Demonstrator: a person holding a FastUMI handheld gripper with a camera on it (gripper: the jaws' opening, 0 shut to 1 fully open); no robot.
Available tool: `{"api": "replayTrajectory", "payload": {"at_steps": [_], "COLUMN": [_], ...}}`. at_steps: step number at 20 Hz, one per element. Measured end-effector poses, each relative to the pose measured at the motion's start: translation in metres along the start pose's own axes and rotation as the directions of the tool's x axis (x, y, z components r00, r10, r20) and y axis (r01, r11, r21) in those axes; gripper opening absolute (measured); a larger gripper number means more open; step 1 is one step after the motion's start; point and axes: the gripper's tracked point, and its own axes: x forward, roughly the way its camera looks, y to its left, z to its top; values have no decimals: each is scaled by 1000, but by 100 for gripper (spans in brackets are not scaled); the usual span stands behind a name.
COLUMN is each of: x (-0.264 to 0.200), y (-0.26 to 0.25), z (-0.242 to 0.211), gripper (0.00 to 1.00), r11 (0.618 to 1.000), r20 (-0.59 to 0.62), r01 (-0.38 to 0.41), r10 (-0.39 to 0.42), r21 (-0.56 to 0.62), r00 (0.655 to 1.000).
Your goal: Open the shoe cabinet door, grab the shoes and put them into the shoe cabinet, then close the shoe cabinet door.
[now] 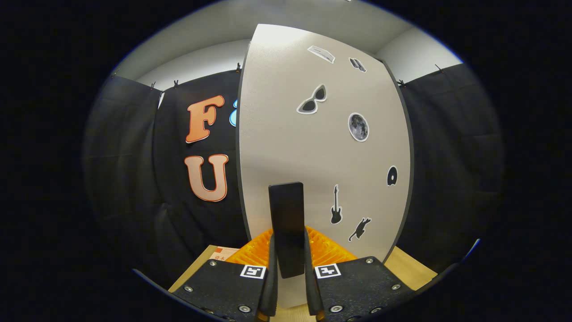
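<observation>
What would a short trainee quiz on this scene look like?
1. True or false: the tongs grip the dark handle of the cabinet door.
2. Which sticker sits nearest the handle: A guitar, B moon, C sunglasses?
3. Fill in: the cabinet stands on a ____ table.

Key: 1 true; 2 A; 3 wooden.

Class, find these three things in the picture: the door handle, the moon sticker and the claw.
Door handle (286, 214): gripper view, middle of the bar.
Moon sticker (358, 127): gripper view, its centre.
Claw (290, 277): gripper view, between the fingertips, shut on the door handle.
</observation>
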Motion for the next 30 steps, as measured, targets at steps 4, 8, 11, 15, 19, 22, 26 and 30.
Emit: {"api": "replayTrajectory", "payload": {"at_steps": [4,8,11,15,19,22,26,30], "x": [-10,-21,-26,-34,-43,-49,-55,-62], "y": [-8,-19,-25,-35,-47,-55,-67,-81], "z": [-1,-2,-2,-3,-3,-4,-4,-5], "gripper": [25,26,26,25,25,25,25,25], "r11": [1000,1000,1000,1000,999,998,997,994], "r20": [-1,-3,-1,4,-2,-6,-8,-14], "r01": [-3,4,0,5,20,33,61,96], "r10": [3,-4,0,-5,-19,-33,-61,-96], "r21": [26,15,31,30,31,44,47,51], "r00": [1000,1000,1000,1000,1000,999,998,995]}}
